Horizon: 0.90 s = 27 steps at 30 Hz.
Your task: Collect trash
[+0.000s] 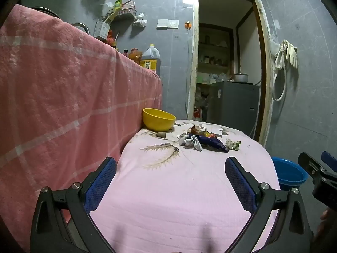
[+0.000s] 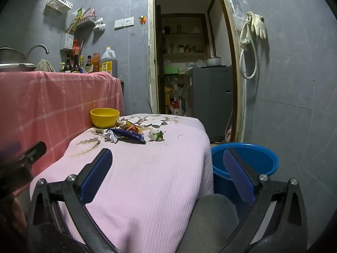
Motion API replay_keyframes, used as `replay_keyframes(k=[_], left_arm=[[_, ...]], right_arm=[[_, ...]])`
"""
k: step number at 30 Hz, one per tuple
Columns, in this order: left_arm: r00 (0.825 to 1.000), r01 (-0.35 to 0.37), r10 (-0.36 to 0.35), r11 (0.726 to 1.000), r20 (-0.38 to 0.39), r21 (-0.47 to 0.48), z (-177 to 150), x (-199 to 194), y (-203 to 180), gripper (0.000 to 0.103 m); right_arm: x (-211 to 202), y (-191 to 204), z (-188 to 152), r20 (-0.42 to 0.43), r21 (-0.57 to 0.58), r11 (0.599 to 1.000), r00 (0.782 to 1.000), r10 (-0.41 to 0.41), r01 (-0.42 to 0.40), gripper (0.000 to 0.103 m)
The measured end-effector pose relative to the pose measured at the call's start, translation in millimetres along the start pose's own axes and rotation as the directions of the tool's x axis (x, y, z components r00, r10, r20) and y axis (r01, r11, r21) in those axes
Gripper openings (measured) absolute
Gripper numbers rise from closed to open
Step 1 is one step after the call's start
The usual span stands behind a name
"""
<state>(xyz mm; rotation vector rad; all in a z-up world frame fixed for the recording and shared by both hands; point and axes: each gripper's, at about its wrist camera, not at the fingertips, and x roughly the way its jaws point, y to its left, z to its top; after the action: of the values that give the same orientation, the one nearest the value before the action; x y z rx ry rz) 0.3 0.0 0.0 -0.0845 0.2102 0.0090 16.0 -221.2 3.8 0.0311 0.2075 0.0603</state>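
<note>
A heap of trash lies at the far end of the pink-covered table (image 1: 168,189): a dark blue wrapper (image 1: 212,143), a crumpled white paper (image 1: 192,142), an orange wrapper (image 1: 202,131) and a small paper ball (image 1: 232,144). The same heap shows in the right wrist view, with the blue wrapper (image 2: 128,135) and paper ball (image 2: 156,136). My left gripper (image 1: 170,166) is open and empty above the near table. My right gripper (image 2: 168,158) is open and empty over the table's right edge. A blue basin (image 2: 263,158) stands on the floor right of the table.
A yellow bowl (image 1: 159,119) stands behind the trash against a counter draped in a pink cloth (image 1: 63,94). Bottles (image 2: 84,63) stand on the counter. An open doorway (image 2: 189,63) with a grey cabinet lies behind the table.
</note>
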Motion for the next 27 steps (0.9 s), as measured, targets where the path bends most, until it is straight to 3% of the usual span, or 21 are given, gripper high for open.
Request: replay_keyframes(k=[27], left_arm=[[1.0, 0.0, 0.0, 1.0, -0.005, -0.001, -1.5, 2.5, -5.0, 0.101]], right_arm=[[0.7, 0.0, -0.7, -0.006, 0.006, 1.0, 1.0, 0.002, -0.002, 0.103]])
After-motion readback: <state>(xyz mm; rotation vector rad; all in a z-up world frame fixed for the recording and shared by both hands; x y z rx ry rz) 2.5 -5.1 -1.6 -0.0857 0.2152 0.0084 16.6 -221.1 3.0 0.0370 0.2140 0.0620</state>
